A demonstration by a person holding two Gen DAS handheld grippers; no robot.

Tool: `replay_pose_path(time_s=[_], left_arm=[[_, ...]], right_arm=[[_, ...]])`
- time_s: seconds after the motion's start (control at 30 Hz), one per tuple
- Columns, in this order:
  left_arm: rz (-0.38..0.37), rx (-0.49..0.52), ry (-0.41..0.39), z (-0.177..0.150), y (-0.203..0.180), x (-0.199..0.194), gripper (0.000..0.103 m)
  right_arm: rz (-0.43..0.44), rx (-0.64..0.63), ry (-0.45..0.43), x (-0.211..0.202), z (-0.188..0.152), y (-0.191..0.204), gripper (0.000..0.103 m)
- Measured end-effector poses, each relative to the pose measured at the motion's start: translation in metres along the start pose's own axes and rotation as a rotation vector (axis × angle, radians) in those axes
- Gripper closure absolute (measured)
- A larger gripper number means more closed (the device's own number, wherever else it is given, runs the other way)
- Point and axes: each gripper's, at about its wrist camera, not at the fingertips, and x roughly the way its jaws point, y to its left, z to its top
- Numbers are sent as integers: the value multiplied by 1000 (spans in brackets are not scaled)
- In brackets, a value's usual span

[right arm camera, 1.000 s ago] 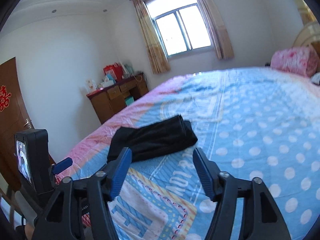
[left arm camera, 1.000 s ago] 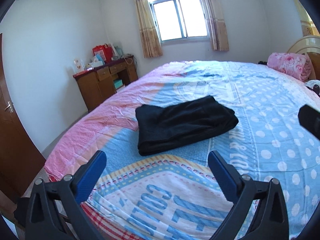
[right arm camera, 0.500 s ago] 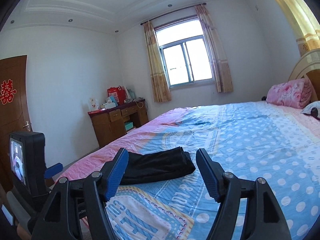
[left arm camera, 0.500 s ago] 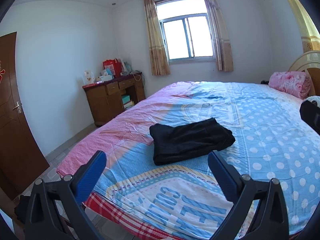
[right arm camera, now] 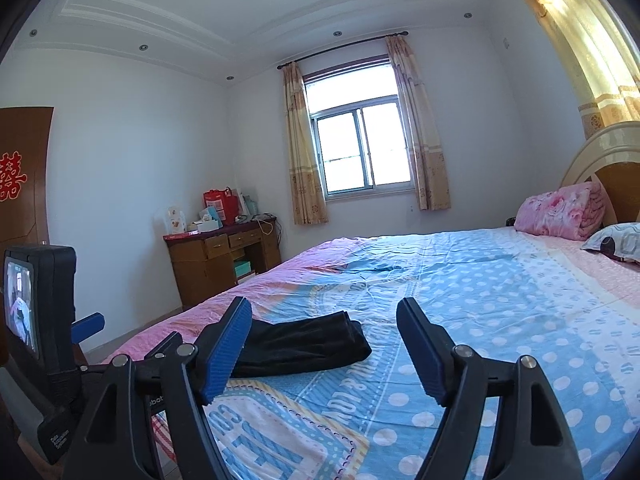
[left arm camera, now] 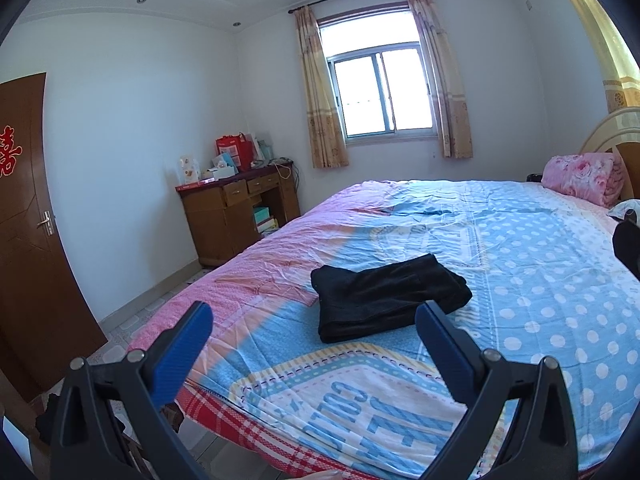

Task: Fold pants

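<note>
Door [left arm camera: 24,216] at far left, desk [left arm camera: 236,212] by the wall, left gripper [left arm camera: 312,344] wide and empty, folded black pants [left arm camera: 384,296] flat on the bed [left arm camera: 540,280] beyond both grippers, right gripper [right arm camera: 324,344] wide, jaws just opening, nothing between, pink pillow [right arm camera: 560,216] far right

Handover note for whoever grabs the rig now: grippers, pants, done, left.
Left gripper: open, empty, off the bed.
Right gripper: jaws have just been opening, nothing between them, also clear of the bed.
Black pants: folded into a compact bundle, lying near the foot of the bed, untouched.
Done: the fold looks complete.
Left: probably nothing; square up the bundle's edges if wanted.
</note>
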Motion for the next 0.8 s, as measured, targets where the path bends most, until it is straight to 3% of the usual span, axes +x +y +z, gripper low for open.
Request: replay_pose_path(time_s=[0.8], left_arm=[[-10,-8,18,-2,-2,0,0]], right_arm=[[-39,39,26,-1,-6,-10,26]])
